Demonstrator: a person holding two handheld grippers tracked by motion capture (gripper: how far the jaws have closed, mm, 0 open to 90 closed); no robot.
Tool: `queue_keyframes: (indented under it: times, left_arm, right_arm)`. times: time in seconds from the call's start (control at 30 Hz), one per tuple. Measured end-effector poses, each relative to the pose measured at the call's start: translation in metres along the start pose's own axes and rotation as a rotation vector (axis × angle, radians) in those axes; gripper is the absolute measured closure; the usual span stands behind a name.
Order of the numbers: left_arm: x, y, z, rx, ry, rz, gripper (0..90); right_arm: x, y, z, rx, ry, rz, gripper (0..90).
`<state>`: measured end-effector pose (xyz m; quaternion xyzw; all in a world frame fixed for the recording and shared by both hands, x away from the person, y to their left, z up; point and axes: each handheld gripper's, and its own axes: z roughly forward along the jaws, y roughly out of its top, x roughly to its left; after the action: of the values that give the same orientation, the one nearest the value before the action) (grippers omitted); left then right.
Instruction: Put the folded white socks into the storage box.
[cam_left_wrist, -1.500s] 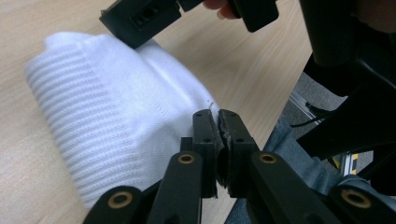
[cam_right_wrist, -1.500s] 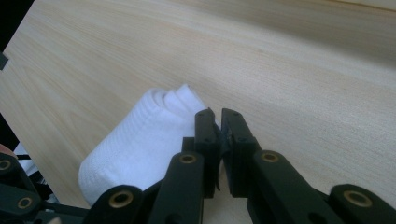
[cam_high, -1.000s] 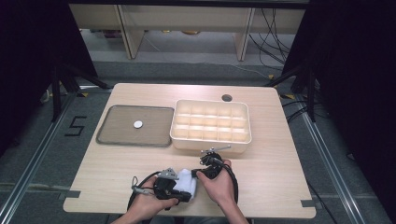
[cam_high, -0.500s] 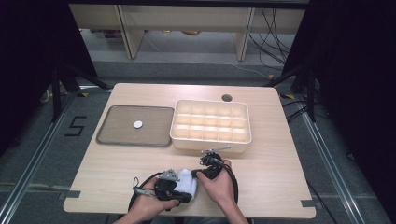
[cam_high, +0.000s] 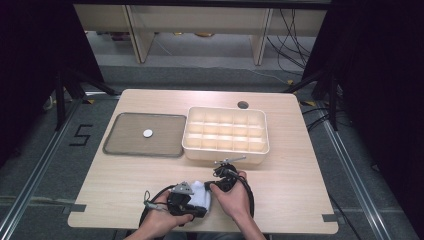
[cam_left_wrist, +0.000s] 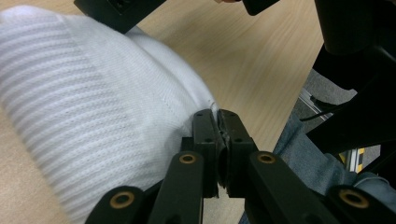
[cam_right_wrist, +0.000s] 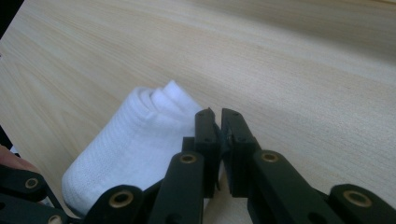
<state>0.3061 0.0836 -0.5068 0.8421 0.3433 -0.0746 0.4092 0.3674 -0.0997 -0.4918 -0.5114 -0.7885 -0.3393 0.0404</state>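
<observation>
White ribbed sock (cam_left_wrist: 88, 116): folded, lying on wooden table (cam_high: 150, 175) near front edge, wedged between the two claws.

L gripper (cam_left_wrist: 217, 122): jaws closed, pinching edge of sock fabric at tips. Bulk of sock spread left of and ahead of jaws in left gripper view; bare tabletop to right of tips.

R gripper (cam_right_wrist: 217, 122): jaws nearly together, narrow gap at tips. Sock lying left of and just beside jaws in right gripper view, touching left jaw's side; folded end w/ layered edges just ahead-left of tips. Whether fabric is pinched between pads: cannot tell.

High view: L gripper (cam_high: 187, 202) and R gripper (cam_high: 220, 182) close together, sock (cam_high: 202, 195) between them, tips of both turned toward it. Hands on both grippers, forearms entering from bottom edge.

High view extras, not in gripper views:
- cream compartment box (cam_high: 226, 150), well ahead of R gripper, cells look bare
- dark flat tray (cam_high: 120, 145), ahead-left of L gripper, small white round disc (cam_high: 147, 133) on it
- round cable hole (cam_high: 243, 105) in table beyond box

Left gripper view extras: rib-knit texture and seam of sock close up; part of R gripper's black body at top; denim-clad leg below table edge at right.

Right gripper view extras: sock's layered folded end; part of L gripper at lower-left corner.
</observation>
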Motion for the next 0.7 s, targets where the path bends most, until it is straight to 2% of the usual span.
queue_keyframes:
  times: [0.13, 0.2, 0.33, 0.37, 0.47, 0.53, 0.6, 0.63, 0.7]
  left_arm:
    - [0.000, 0.000, 0.000, -0.016, -0.003, -0.009, 85.6]
    - [0.001, 0.000, -0.001, -0.012, -0.001, 0.000, 85.5]
    - [0.001, 0.001, -0.002, -0.017, -0.005, -0.003, 84.4]
    - [0.001, 0.001, -0.002, -0.018, -0.006, -0.002, 84.1]
    - [0.000, 0.001, -0.004, -0.028, -0.013, -0.016, 82.5]
    - [-0.001, 0.003, -0.008, -0.032, -0.013, -0.009, 80.4]
    - [-0.002, 0.006, -0.015, -0.045, -0.023, -0.015, 77.1]
    - [-0.002, 0.007, -0.020, -0.054, -0.022, -0.015, 74.7]
    - [-0.002, 0.010, -0.031, -0.092, -0.006, -0.009, 70.7]
  right_arm:
    - [0.000, 0.000, 0.000, -0.005, -0.010, -0.011, 86.0]
    - [0.000, 0.000, 0.001, -0.023, -0.001, -0.030, 85.5]
    - [0.000, 0.000, 0.002, -0.025, 0.002, -0.023, 84.6]
    - [0.000, 0.000, 0.003, -0.041, 0.000, -0.022, 84.5]
    - [0.000, 0.000, 0.002, -0.026, 0.008, -0.027, 84.4]
    - [0.001, 0.000, 0.002, -0.044, -0.004, -0.024, 84.4]
    - [0.002, -0.001, 0.001, -0.039, -0.009, -0.015, 84.5]
    - [0.002, -0.001, 0.001, -0.043, -0.015, -0.028, 84.5]
    - [0.002, -0.001, 0.001, -0.044, -0.012, -0.032, 84.6]
